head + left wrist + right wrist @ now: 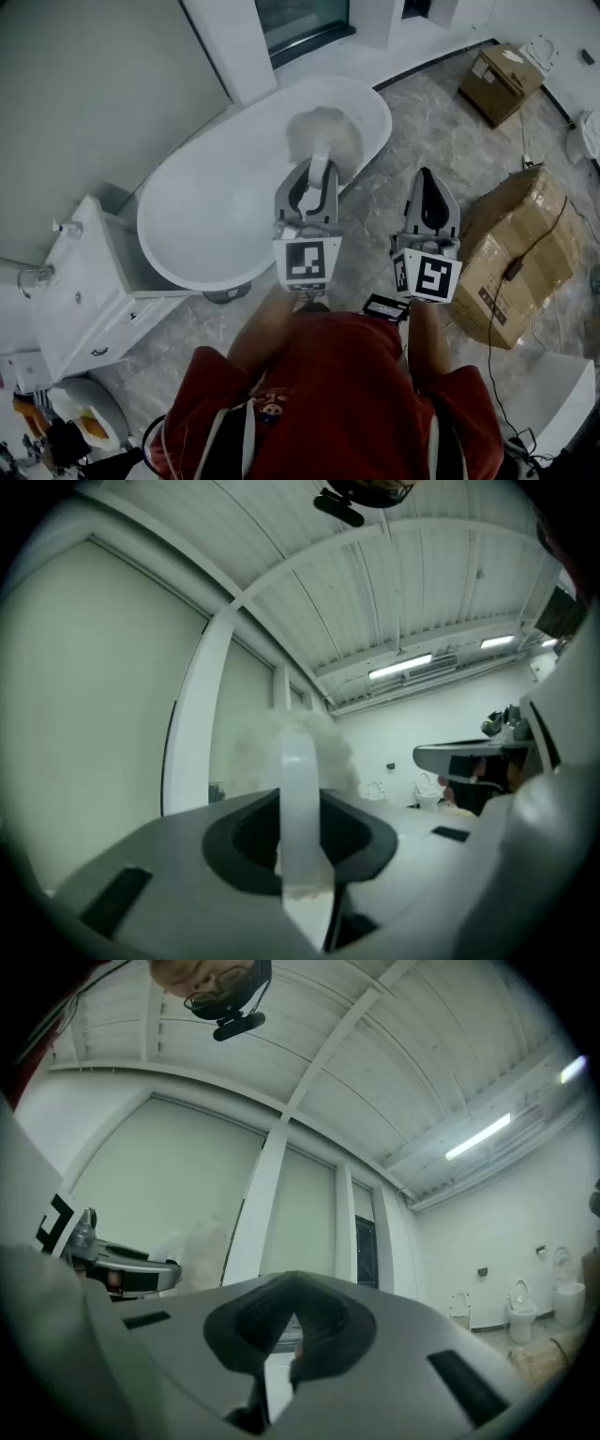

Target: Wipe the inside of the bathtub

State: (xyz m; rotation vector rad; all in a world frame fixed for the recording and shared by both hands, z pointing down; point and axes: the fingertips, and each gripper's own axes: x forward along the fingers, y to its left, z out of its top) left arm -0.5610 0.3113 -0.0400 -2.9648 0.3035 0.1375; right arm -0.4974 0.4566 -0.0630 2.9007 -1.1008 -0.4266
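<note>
Head view, looking steeply down: a person in a red shirt (328, 375) holds two grey two-jaw grippers above a grey marble-patterned floor (422, 131); the white oval freestanding bathtub (216, 211) lies ahead and to the left, running diagonally from a white cabinet (84, 291) at lower left towards the wall at upper right; its interior shows bare white. Left gripper (316, 173) (302, 850): jaws closed on the translucent white flat handle (320, 176) (300, 789) of a cleaning tool, whose fluffy white head (324, 137) (333, 747) stands beyond the jaw tips; in the head view this head overlaps the far end of the tub, while the left gripper view sets it against wall panels and ceiling, so contact with the tub cannot be told. Right gripper (427, 183) (281, 1340): held just beside the left one, over the floor and outside the tub; jaws drawn together, with nothing between them. Each gripper bears its black-and-white marker cube (307, 262) nearest the person. Right of the grippers, a large brown cardboard box (516, 253) lies on the floor; a smaller brown cardboard box (499, 80) sits near the far wall.
</note>
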